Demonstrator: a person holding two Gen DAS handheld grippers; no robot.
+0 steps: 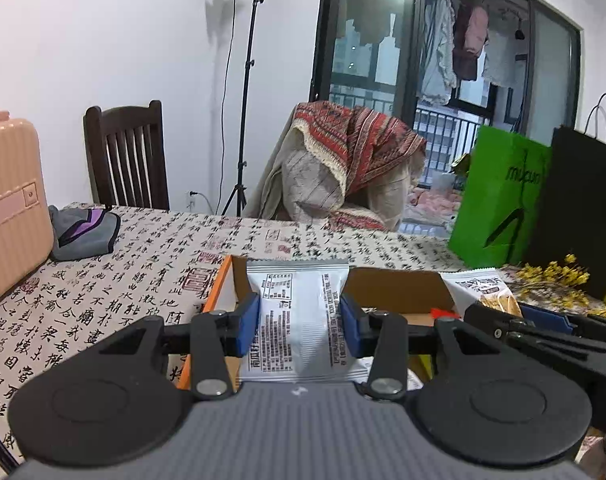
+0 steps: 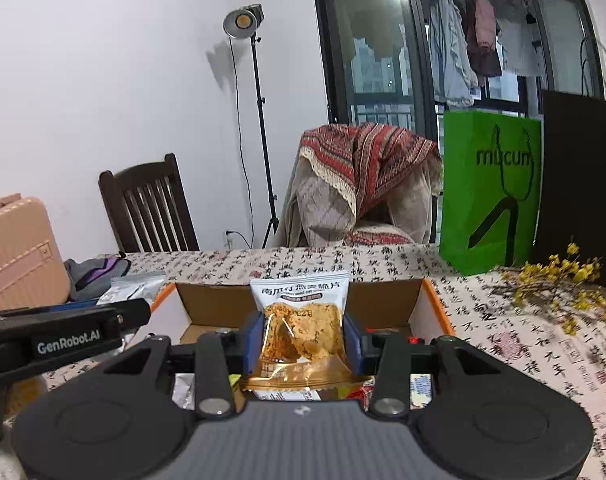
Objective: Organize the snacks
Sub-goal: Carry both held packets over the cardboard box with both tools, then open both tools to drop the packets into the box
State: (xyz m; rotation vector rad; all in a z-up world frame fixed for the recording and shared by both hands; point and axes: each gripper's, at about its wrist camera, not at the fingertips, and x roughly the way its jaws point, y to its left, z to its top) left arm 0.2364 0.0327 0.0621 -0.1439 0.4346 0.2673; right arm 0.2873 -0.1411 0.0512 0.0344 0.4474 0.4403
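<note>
My left gripper is shut on a white snack packet, held upright with its printed back facing me, over the open orange-edged cardboard box. My right gripper is shut on a snack packet with a clear window showing orange crisps, also upright over the same box. Each gripper shows at the edge of the other's view: the right one, the left one. More wrapped snacks lie in the box under my right gripper.
A pink suitcase and a grey-purple cloth lie at the table's left. A green paper bag, a black bag and yellow dried flowers stand at the right. Chairs and a light stand are behind the table.
</note>
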